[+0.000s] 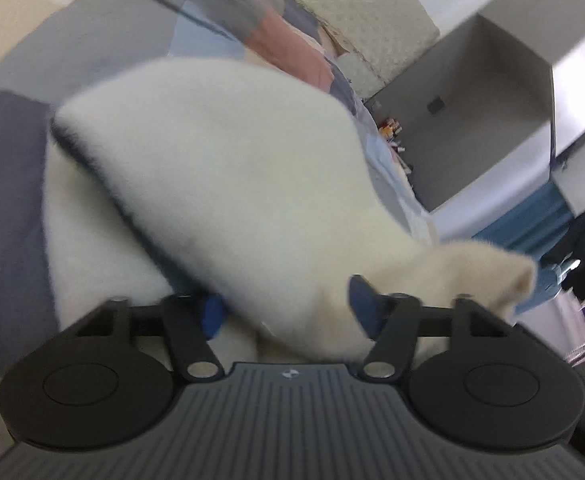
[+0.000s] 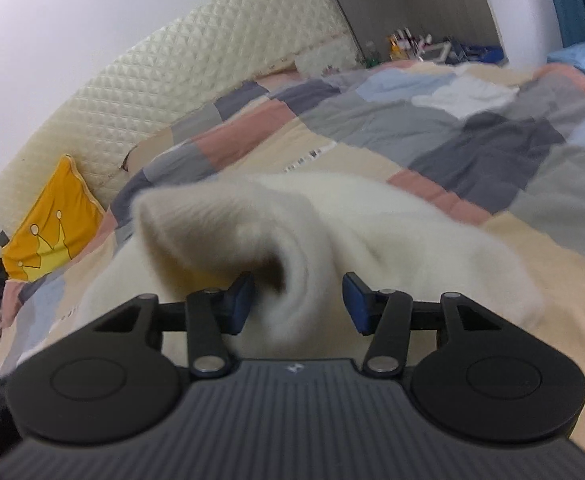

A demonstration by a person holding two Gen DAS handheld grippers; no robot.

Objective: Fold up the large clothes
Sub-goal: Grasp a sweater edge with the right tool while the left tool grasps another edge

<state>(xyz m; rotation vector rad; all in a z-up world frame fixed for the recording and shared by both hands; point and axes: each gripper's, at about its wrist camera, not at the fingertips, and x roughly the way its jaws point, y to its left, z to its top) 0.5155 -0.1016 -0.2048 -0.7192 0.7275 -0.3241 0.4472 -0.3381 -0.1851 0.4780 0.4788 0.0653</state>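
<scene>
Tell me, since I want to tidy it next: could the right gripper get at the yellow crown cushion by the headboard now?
Probably not: the right gripper has a fold of the white fleece garment between its fingers, and the cushion lies far off.

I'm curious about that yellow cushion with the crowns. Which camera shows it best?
The right wrist view: the yellow crown cushion leans against the quilted headboard at the bed's far left, in full view. The left wrist view does not show it.
</scene>
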